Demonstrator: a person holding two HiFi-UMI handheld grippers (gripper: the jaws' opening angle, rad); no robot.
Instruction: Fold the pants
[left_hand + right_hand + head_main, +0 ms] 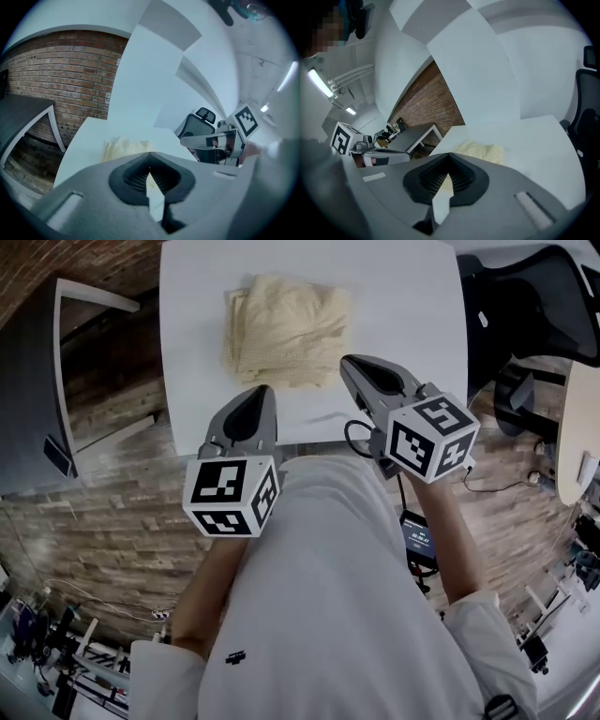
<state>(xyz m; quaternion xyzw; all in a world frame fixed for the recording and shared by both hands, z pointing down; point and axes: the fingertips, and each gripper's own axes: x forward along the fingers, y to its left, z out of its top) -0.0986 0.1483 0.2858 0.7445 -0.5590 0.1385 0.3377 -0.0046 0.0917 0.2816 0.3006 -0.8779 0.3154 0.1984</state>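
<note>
The pale yellow pants (pixel 286 327) lie folded into a compact stack on the white table (pixel 403 306), towards its far left part. My left gripper (pixel 260 390) is shut and holds nothing, raised above the table's near edge, short of the stack. My right gripper (pixel 345 362) is shut too, empty, lifted just right of the stack's near corner. In the left gripper view the pants (pixel 123 145) show just beyond the closed jaw tips (pixel 149 153), and the right gripper (pixel 220 138) hangs at the right. The right gripper view has the pants (pixel 480 151) past its closed tips (pixel 449 153).
A grey desk (pixel 37 381) stands left of the table against a brick wall (pixel 61 70). A black office chair (pixel 534 296) is at the right, with a round wooden tabletop (pixel 574 427) beyond it. Cables and a small device (pixel 419 540) lie on the wood floor.
</note>
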